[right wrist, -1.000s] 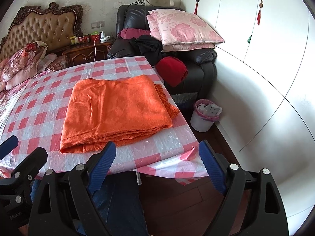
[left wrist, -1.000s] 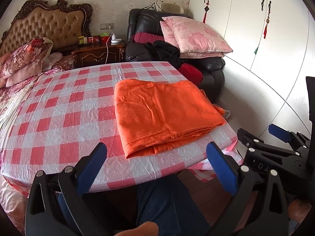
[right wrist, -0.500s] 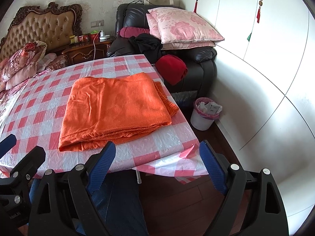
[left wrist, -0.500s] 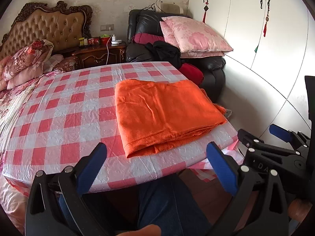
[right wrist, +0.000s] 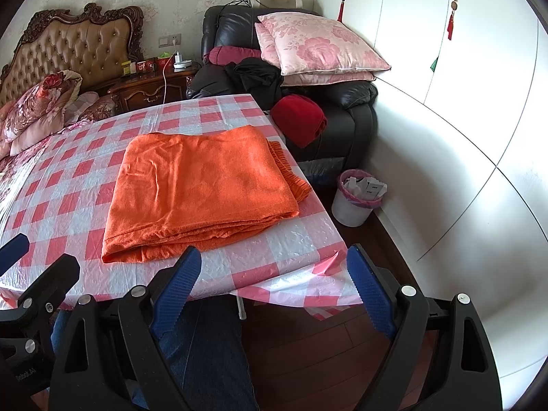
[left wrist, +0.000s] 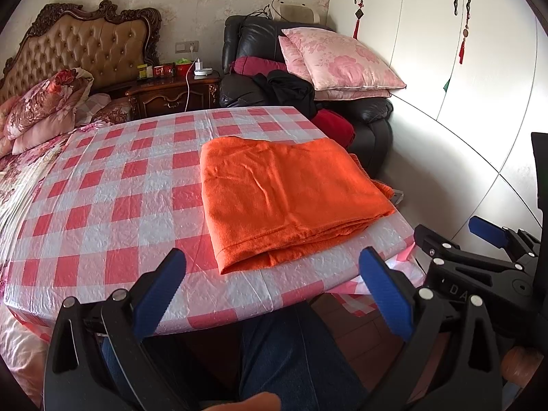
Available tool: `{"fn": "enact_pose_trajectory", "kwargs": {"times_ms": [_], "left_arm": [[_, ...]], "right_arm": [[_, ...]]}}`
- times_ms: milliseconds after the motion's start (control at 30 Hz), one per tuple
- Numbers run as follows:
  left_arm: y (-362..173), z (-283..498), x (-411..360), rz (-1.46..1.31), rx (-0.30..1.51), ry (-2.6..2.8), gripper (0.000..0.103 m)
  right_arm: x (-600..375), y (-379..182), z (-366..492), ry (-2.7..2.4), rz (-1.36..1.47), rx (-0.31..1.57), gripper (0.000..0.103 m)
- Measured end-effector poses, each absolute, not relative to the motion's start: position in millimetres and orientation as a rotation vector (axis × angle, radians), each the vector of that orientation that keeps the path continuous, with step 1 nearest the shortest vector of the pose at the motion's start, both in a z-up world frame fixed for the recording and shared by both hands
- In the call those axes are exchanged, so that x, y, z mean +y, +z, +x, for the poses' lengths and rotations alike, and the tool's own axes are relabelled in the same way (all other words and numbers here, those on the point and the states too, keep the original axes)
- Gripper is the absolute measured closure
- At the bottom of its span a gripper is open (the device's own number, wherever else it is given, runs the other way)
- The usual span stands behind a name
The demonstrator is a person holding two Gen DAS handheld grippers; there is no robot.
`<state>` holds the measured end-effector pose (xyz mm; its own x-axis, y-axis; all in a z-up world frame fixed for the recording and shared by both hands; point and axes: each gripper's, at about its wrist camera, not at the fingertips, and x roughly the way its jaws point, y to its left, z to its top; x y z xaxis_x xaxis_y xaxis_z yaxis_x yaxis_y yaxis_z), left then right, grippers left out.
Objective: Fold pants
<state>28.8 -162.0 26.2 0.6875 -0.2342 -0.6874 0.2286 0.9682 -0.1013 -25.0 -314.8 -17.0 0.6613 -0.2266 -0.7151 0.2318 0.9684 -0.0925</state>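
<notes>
Several layers of the orange pants (left wrist: pixel 291 198) already lie stacked in a flat rectangle on the checked counter (left wrist: pixel 113 185), toward its right side, with one ribbed edge poking out past the stack on the side nearest the black armchair (right wrist: pixel 342 116). Both grippers hang back off the near edge of the counter, clear of the cloth: the left gripper (left wrist: pixel 274 287) has its blue fingers (left wrist: pixel 161 291) spread wide and holds nothing, and the right gripper (right wrist: pixel 272 284) is likewise spread and empty. The fold looks close to done, so the step in hand is most likely a final tidy or one last fold. To do it well, I would bring each gripper in low over the counter and pinch through all the layers at once at the near corners, since catching only the top sheet would peel the stack apart. The plastic cover looks slick and crinkled, so a drag could slide the whole bundle toward the right edge, where it sits near the drop to the floor and the wastebasket (right wrist: pixel 356 202); lifting rather than pulling seems safer. The protruding ribbed edge should be tucked in line before pressing flat.
</notes>
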Motion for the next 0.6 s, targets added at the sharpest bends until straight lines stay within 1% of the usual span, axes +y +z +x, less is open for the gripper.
{"fn": "enact_pose_trajectory", "kwargs": {"times_ms": [600], "left_arm": [[26.1,29.5,-161.8,-0.010,0.772,-0.255,0.002]], "right_arm": [[-315.5,-16.2,-24.7,-0.259,0.008,0.808,0.020]]}}
